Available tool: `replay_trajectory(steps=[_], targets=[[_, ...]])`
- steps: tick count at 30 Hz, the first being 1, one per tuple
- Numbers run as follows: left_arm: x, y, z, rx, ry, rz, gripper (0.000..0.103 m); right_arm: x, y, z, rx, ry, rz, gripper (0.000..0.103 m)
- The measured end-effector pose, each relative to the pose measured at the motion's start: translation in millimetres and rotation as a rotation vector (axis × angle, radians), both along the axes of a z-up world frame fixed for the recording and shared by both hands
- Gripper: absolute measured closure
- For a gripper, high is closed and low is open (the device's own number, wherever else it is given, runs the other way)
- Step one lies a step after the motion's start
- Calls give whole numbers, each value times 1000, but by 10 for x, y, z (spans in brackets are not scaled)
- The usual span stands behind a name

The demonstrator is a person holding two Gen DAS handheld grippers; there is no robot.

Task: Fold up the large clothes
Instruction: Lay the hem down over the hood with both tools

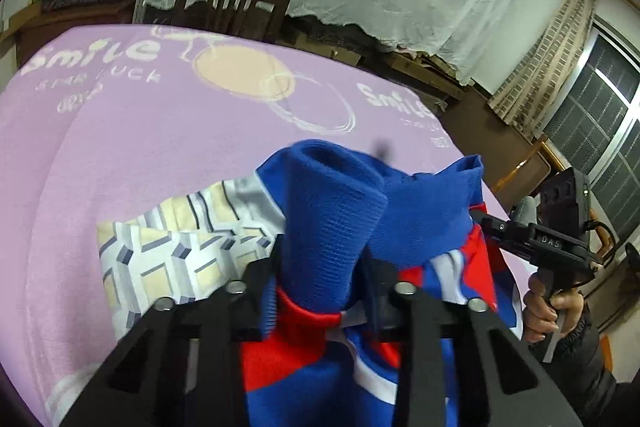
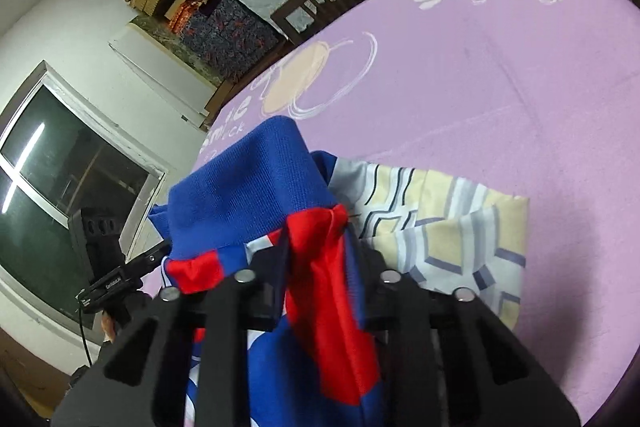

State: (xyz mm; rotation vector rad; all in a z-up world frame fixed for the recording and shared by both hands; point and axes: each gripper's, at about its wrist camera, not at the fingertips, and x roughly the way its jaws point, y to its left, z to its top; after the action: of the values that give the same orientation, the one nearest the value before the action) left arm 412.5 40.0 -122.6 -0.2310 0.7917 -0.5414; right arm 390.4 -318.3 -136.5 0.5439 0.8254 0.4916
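My left gripper (image 1: 320, 267) jaws pinching blue ribbed cuff of the jacket (image 1: 332, 211), my right gripper (image 2: 320, 259) jaws pinching its red fold, patterned cloth (image 2: 460, 227) just behind, lilac surface (image 2: 480, 87) beneath.

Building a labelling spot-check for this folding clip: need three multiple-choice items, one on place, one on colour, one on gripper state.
1. Where does the folded geometric-print cloth in cream, grey and white lie?
A. on the lilac printed sheet
B. on the dark wooden chair
C. in a gripper

2. Which colours has the blue, red and white knit sports garment at its ribbed band?
A. green
B. blue
C. yellow

3. How is the left gripper?
A. open, bare
B. shut on the garment
C. out of view

Answers: 1 A, it lies flat on the sheet; 2 B, the ribbed band is blue; 3 B, fabric is pinched between its fingers, as with the right gripper.
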Motion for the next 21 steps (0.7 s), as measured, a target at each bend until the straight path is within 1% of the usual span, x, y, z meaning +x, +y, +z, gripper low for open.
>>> replay_trajectory(steps=[1, 2, 5, 7, 9, 12, 14, 16, 17, 18, 19, 21], targets=[[-38, -2, 57, 8, -19, 11, 76, -28, -2, 28, -13, -13, -4, 87], [-62, 1, 105, 10, -31, 19, 77, -71, -3, 70, -26, -29, -13, 89], [-155, 53, 343, 2, -74, 47, 77, -194, -6, 227, -34, -74, -44, 91], [-214, 66, 520, 12, -108, 61, 77, -299, -19, 385, -25, -110, -61, 91], [-263, 50, 738, 42, -154, 86, 77, -410, 5, 578, -20, -151, -67, 91], [-244, 4, 878, 93, -185, 114, 77, -493, 82, 866, -41, -200, -83, 92], [-154, -2, 826, 111, -166, 128, 76, -424, 135, 1000, -41, -205, -100, 92], [-17, 2, 678, 107, -118, 140, 76, -305, 168, 1041, -33, -188, -119, 92], [87, 3, 517, 106, -75, 149, 76, -236, 183, 1017, -36, -176, -129, 92], [138, 5, 424, 106, -52, 154, 76, -152, 196, 952, -39, -155, -142, 92], [213, 4, 263, 109, -15, 158, 75, -104, 207, 884, -36, -133, -153, 91], [287, 37, 73, 111, 21, 165, 69, 34, 205, 682, -17, -71, -177, 91]])
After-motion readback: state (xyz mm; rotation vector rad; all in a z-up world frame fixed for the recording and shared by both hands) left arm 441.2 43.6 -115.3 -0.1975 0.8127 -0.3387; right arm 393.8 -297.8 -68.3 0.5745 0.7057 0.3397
